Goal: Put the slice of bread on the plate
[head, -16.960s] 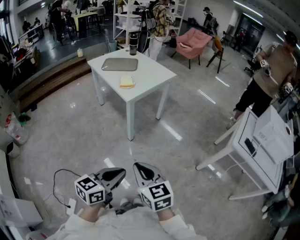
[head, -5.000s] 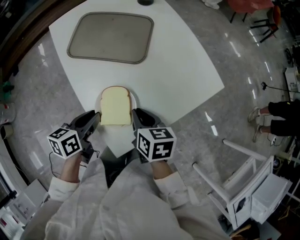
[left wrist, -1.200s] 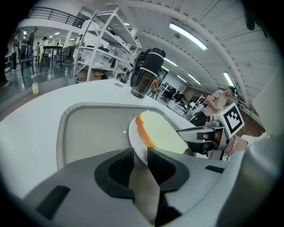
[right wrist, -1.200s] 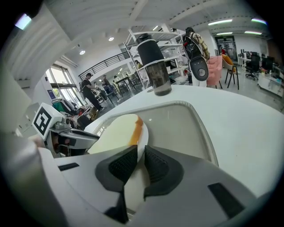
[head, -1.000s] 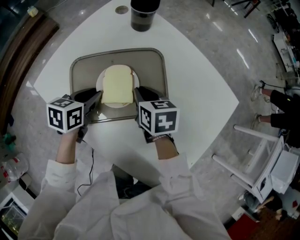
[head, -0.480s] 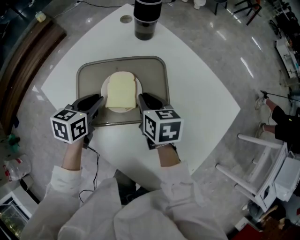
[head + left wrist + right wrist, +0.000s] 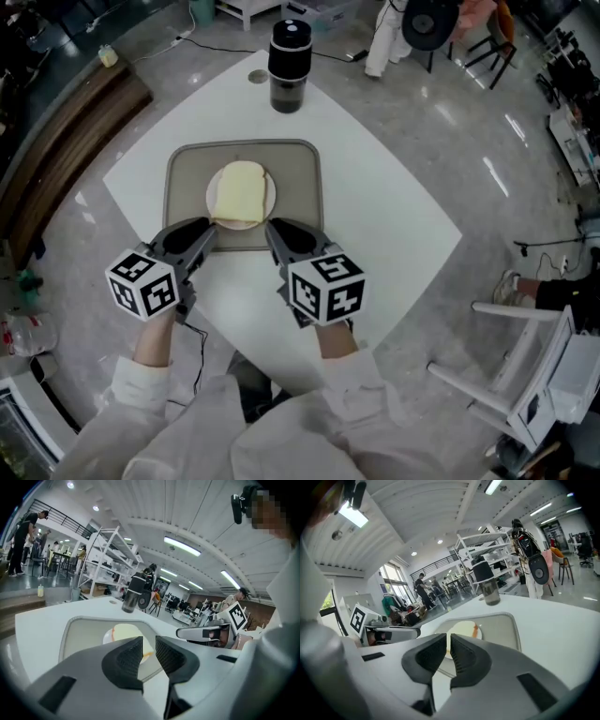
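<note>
A pale slice of bread (image 7: 239, 190) lies flat on a small white plate (image 7: 271, 197), which sits in a grey tray (image 7: 300, 187) on the white table (image 7: 375, 206). My left gripper (image 7: 208, 228) and right gripper (image 7: 272, 228) hover side by side just short of the tray's near rim, both shut and holding nothing. In the left gripper view, the bread (image 7: 126, 632) shows beyond my left gripper (image 7: 149, 641). The right gripper view has the bread (image 7: 461, 629) just past my right gripper (image 7: 448, 641).
A black tumbler (image 7: 289, 56) stands upright at the table's far corner, behind the tray. The table's edges fall away to a shiny floor on all sides. A white folding frame (image 7: 525, 375) stands on the floor at the right.
Both grippers have drawn back toward me from the plate's two sides to the tray's near rim. The plate with the bread stays in the tray.
</note>
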The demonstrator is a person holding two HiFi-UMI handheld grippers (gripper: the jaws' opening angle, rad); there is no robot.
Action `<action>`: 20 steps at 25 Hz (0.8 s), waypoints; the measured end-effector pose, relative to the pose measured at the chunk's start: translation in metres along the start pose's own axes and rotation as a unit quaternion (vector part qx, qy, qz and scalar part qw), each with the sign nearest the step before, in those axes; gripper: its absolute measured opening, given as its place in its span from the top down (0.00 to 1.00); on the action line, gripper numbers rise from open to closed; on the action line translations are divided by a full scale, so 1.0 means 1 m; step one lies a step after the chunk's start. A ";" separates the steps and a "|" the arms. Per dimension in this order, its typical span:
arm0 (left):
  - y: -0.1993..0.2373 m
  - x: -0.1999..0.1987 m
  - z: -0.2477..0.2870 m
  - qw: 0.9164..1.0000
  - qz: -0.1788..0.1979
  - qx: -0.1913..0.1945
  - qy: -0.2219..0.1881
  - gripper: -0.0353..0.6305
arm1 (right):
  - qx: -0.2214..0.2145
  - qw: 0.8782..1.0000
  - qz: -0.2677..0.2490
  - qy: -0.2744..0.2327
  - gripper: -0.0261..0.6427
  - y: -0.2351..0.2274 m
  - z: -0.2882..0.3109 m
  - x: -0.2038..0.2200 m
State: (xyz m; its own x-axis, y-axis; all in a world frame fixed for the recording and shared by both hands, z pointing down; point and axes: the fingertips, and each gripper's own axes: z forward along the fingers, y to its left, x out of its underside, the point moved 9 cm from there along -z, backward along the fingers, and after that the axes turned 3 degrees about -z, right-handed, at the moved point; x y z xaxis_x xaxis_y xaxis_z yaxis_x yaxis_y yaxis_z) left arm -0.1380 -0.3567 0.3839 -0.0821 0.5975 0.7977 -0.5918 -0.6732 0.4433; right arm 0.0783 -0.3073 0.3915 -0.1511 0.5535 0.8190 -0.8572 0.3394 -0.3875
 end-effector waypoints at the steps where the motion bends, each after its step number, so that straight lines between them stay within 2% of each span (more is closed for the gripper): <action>1: -0.009 0.002 -0.006 1.000 -0.001 0.007 -0.010 0.82 | -0.011 1.000 -0.005 -0.007 0.91 0.004 -0.008 0.000; 8: -0.078 0.022 -0.038 0.997 -0.001 0.022 -0.069 0.82 | -0.054 0.997 -0.047 -0.041 0.92 0.030 -0.076 -0.006; 13: -0.128 0.045 -0.048 0.995 -0.010 0.029 -0.098 0.90 | -0.071 0.994 -0.076 -0.045 0.93 0.041 -0.127 0.005; 20: -0.192 0.083 -0.058 0.993 -0.026 0.058 -0.100 0.93 | -0.085 0.994 -0.072 -0.019 0.93 0.055 -0.177 0.054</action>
State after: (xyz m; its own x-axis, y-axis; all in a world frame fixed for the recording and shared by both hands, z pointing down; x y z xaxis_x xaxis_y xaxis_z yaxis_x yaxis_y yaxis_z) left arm -0.0782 -0.1526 0.3411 0.1143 0.5428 0.8321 -0.4930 -0.6962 0.5218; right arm 0.1105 -0.1241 0.3397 -0.0543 0.4622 0.8851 -0.7763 0.5380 -0.3286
